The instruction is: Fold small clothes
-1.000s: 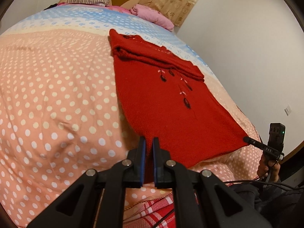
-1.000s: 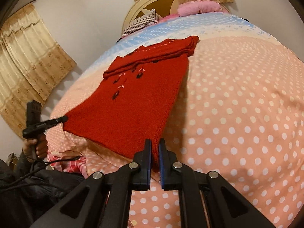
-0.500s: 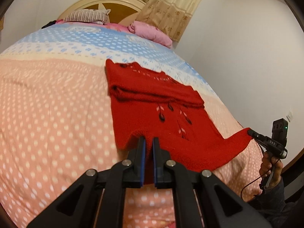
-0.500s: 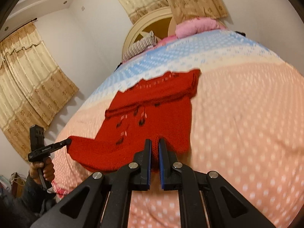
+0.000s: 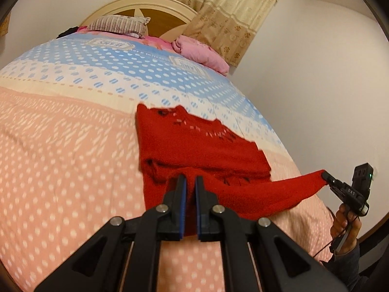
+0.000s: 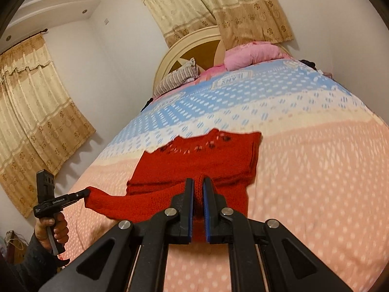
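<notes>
We grip the red sweater (image 5: 194,146) on the bed (image 5: 60,158) at both hem corners. Left gripper (image 5: 190,182) clenched on the left corner, right gripper (image 6: 198,185) clenched on the other. Hem lifted off the quilt, stretched between them; upper part lies flat, sleeves folded across, small dark and white motifs near the collar.

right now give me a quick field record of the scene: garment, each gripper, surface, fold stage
garment: red knit sweater, top part lying on the bed, hem raised
left gripper: shut on a hem corner
right gripper: shut on the other hem corner
surface: polka-dot bedspread
fold stage: hem lifted toward the collar, not yet laid down
background: pink pillow, striped pillow, headboard
</notes>
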The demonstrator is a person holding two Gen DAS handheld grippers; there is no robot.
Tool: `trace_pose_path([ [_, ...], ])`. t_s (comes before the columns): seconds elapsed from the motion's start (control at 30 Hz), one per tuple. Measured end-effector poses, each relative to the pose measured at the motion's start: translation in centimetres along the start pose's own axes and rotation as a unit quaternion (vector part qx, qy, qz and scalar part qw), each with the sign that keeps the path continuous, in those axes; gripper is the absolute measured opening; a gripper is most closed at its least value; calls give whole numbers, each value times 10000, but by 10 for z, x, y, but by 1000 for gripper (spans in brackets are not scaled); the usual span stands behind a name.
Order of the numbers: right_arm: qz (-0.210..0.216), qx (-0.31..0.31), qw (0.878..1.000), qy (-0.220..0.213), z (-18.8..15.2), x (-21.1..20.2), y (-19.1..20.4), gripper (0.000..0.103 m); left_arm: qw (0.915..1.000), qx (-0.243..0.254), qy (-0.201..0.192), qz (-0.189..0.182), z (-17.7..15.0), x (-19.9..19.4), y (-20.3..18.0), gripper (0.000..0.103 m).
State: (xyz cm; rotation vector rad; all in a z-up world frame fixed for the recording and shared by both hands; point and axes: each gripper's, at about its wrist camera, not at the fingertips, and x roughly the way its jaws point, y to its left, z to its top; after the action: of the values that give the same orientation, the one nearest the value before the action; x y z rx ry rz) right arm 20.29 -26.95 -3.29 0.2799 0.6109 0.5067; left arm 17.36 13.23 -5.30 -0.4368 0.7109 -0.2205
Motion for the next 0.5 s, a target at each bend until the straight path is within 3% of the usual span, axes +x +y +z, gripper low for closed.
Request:
trace_pose_path([
  [0.27, -235, -117, 9996, -37, 47, 39, -5, 6, 9999, -42, -95, 48, 40, 29, -1, 7],
  [0.5, -400, -41, 9992, 62, 68, 82, -19, 6, 9998, -148, 12, 114, 60, 64, 13, 7],
])
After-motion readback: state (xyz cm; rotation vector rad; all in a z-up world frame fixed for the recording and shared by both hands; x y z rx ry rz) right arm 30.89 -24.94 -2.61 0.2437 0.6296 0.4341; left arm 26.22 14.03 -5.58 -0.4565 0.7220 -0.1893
